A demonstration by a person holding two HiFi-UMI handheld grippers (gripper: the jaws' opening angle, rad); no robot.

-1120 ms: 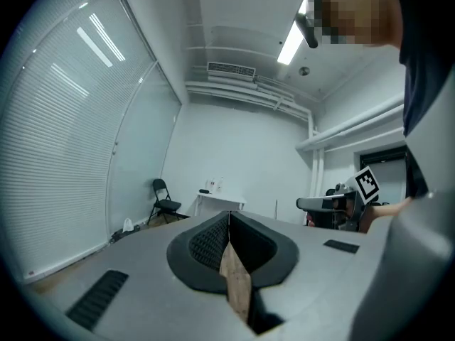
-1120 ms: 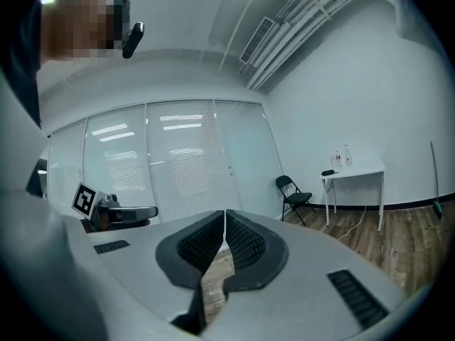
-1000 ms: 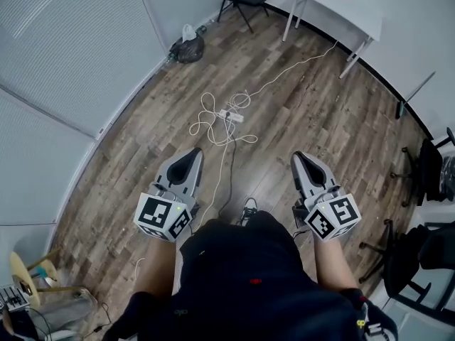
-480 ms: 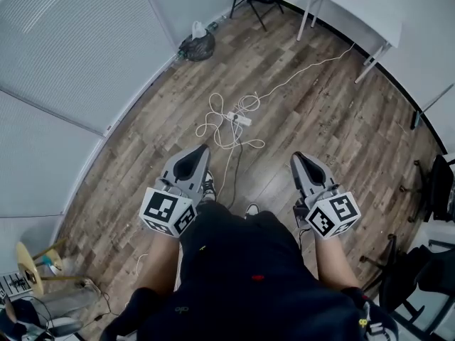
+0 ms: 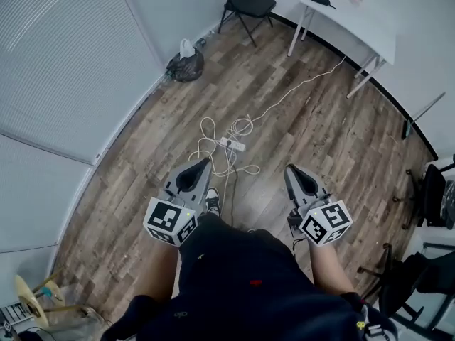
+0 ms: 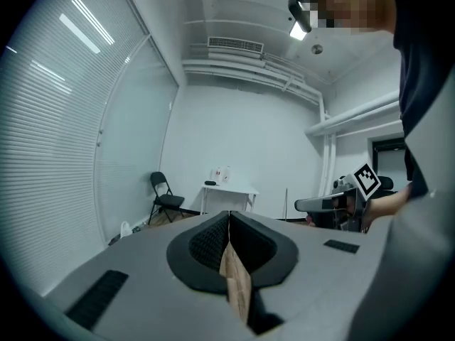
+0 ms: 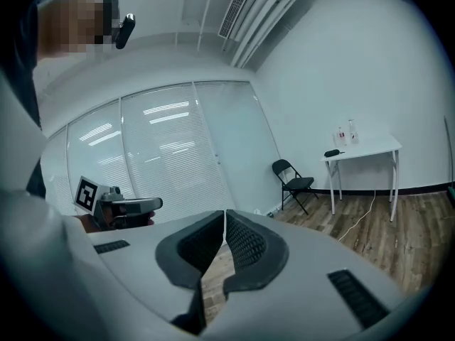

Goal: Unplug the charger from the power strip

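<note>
- Power strip (image 5: 232, 145): white, lying on the wood floor (image 5: 320, 133) beyond both grippers and nearer the left one. It is too small to tell whether a charger is plugged in.
- Person's dark-clothed legs (image 5: 249, 275) fill the near edge of the head view, with one shoe (image 5: 212, 203) showing just past them.
- Left gripper (image 5: 202, 163): held out at near left, marker cube toward the person. Its jaws are closed tip to tip with nothing between them.
- Right gripper (image 5: 291, 170): held out at near right, level with the left one and well apart from it. Its jaws are pressed together and empty.
- Dark cable (image 5: 229, 183) runs along the floor between the grippers toward the strip.
- White cable (image 5: 206, 130) lies in loose loops around the strip, mostly on its left and far sides.
- Second white cable (image 5: 298, 91) runs from the loops to the far right, toward the table.
- Black bag (image 5: 185, 66) sits against the left wall, beyond the strip.
- Black folding chair (image 5: 245, 4) stands at the far wall.
- White table (image 5: 355, 27) stands at far right, with a dark item (image 5: 320, 0) on its top.
</note>
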